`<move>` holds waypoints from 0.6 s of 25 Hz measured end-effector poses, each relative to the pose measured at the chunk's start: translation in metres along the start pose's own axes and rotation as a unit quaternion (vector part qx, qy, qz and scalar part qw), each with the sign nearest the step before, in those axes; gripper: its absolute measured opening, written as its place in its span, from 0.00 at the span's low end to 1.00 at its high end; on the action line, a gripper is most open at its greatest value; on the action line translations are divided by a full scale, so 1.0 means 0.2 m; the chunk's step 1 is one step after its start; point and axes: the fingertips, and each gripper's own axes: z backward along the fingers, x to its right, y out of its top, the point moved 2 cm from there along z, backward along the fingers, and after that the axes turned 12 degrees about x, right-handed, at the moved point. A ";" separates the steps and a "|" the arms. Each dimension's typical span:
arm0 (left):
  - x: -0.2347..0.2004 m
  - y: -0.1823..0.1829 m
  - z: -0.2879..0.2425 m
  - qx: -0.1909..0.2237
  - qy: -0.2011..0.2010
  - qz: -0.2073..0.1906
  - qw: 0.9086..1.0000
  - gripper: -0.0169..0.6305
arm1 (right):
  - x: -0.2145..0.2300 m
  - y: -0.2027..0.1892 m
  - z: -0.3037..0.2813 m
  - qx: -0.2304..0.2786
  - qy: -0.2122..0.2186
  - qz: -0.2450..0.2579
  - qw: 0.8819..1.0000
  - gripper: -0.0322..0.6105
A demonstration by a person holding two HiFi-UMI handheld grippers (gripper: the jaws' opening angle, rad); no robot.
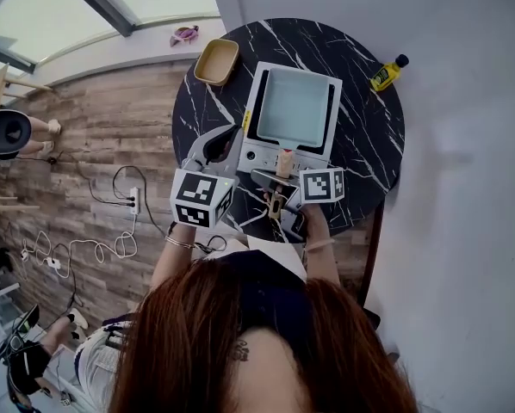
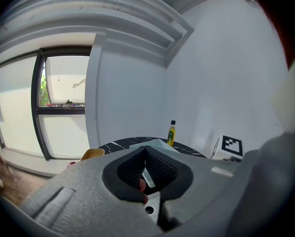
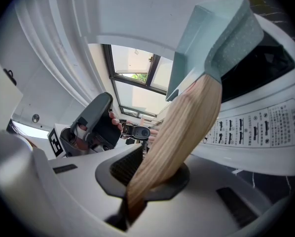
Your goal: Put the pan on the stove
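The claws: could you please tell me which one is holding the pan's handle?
The right claw, shut on the wooden handle of the square pan; the left claw holds nothing.

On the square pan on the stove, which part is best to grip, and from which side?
Grip the wooden handle, coming from the person's side. It sticks out of the pan over the front of the stove and is slim enough for jaws; the right gripper is shut on it.
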 end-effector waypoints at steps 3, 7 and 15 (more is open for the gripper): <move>0.00 0.00 -0.01 -0.002 0.000 -0.001 1.000 0.05 | 0.00 0.00 -0.01 0.000 0.001 -0.003 1.000 0.11; -0.01 -0.01 -0.01 -0.005 0.001 -0.001 1.000 0.05 | 0.02 0.00 -0.01 -0.004 0.000 -0.002 1.000 0.11; -0.02 -0.02 -0.02 -0.008 0.002 -0.002 1.000 0.05 | 0.03 0.01 -0.02 -0.003 0.005 -0.006 1.000 0.11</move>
